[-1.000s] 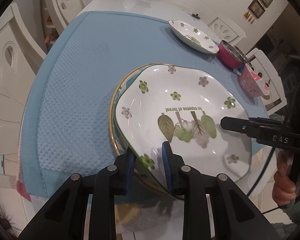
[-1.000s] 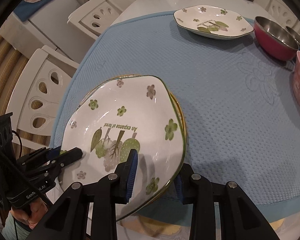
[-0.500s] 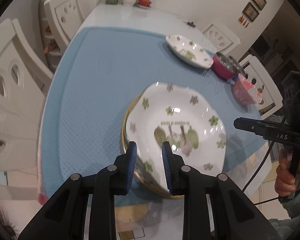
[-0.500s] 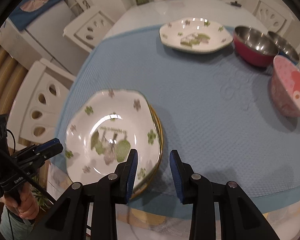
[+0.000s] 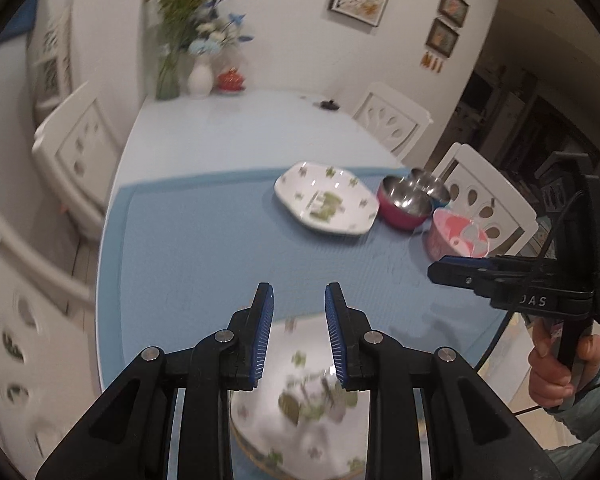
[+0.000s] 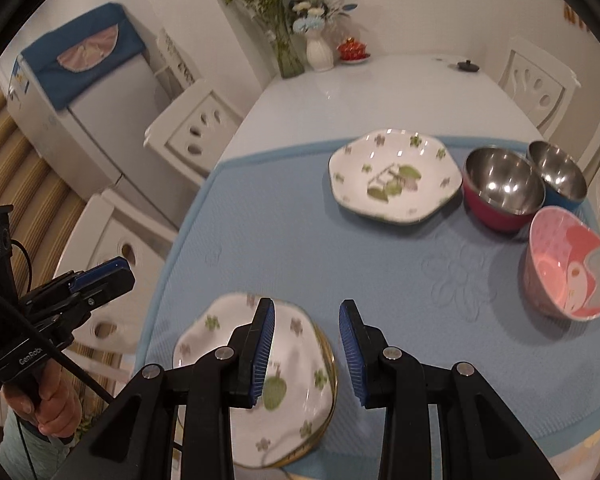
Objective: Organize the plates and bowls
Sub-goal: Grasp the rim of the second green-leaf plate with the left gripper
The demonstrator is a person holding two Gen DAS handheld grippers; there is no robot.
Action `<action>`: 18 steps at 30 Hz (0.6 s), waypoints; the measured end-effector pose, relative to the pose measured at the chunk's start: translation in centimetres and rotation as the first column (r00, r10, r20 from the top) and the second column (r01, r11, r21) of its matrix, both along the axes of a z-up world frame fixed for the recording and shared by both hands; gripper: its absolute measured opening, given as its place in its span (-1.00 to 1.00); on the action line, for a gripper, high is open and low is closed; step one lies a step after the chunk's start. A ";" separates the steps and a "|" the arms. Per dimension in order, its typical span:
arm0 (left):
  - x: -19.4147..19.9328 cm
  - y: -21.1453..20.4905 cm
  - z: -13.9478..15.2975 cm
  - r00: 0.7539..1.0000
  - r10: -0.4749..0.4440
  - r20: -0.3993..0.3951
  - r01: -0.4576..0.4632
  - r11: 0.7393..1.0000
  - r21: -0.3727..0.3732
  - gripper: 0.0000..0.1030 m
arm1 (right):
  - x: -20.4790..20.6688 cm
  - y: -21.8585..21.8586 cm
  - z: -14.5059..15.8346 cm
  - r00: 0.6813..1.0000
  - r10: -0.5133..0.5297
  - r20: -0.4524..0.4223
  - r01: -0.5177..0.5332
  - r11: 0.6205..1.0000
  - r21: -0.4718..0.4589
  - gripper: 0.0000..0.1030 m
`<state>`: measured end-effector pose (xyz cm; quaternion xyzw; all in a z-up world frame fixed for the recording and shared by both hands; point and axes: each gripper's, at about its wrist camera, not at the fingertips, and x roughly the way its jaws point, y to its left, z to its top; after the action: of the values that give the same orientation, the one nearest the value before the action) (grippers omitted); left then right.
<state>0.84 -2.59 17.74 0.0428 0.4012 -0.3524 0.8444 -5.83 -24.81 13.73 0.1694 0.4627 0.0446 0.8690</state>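
A white floral plate (image 6: 288,392) lies on a gold-rimmed plate at the near edge of the blue mat (image 6: 300,240); in the left wrist view it shows blurred (image 5: 300,404) under the fingers. My left gripper (image 5: 299,300) is open and empty above it. My right gripper (image 6: 307,318) is open and empty, raised just right of the stack. A second floral plate (image 6: 394,176) sits at the far side, with a red steel bowl (image 6: 502,192), a blue steel bowl (image 6: 558,172) and a pink bowl (image 6: 570,268) to its right.
White chairs (image 6: 196,132) stand around the table. A vase of flowers (image 6: 318,52) and a small red dish (image 6: 352,50) stand at the far end of the white table (image 6: 380,92). A fridge (image 6: 80,120) stands at the left.
Both grippers have let go of the floral plate, opened and pulled up and back from it. The plate now rests on the stack. The cameras tilted up toward the far table.
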 end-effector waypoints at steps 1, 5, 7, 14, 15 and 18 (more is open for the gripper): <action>0.3 -0.3 0.3 1.000 -0.004 0.006 0.004 1.000 -0.003 -0.53 | 0.3 -0.3 0.3 1.000 -0.010 0.008 0.010 1.000 -0.001 -0.36; 3.6 -2.2 0.6 1.000 -0.012 -0.012 0.011 1.000 -0.023 -0.20 | 1.6 -2.0 0.2 0.998 -0.065 0.009 0.065 0.998 0.021 -0.25; 5.3 -3.1 0.2 0.999 -0.014 -0.038 0.013 0.999 -0.035 -0.05 | 2.6 -3.2 -0.7 0.994 -0.106 -0.014 0.107 0.992 0.072 0.08; 12.2 -8.7 -2.5 0.995 -0.033 -0.091 0.033 0.999 0.001 -0.04 | 6.9 -6.8 -4.2 0.970 -0.228 -0.084 0.238 0.962 0.137 0.10; 13.5 -9.9 -3.4 0.993 -0.041 -0.110 0.042 0.999 0.005 -0.04 | 7.6 -7.3 -4.8 0.964 -0.249 -0.097 0.261 0.957 0.129 0.10; 16.2 -12.3 -5.5 0.986 -0.062 -0.152 0.065 0.998 0.016 -0.04 | 9.4 -8.6 -6.9 0.941 -0.309 -0.136 0.324 0.939 0.112 0.10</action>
<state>17.00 -14.85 12.26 0.0373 0.4661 -0.3771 0.7995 3.57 -33.45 6.87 0.3013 0.4753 -0.0753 0.8232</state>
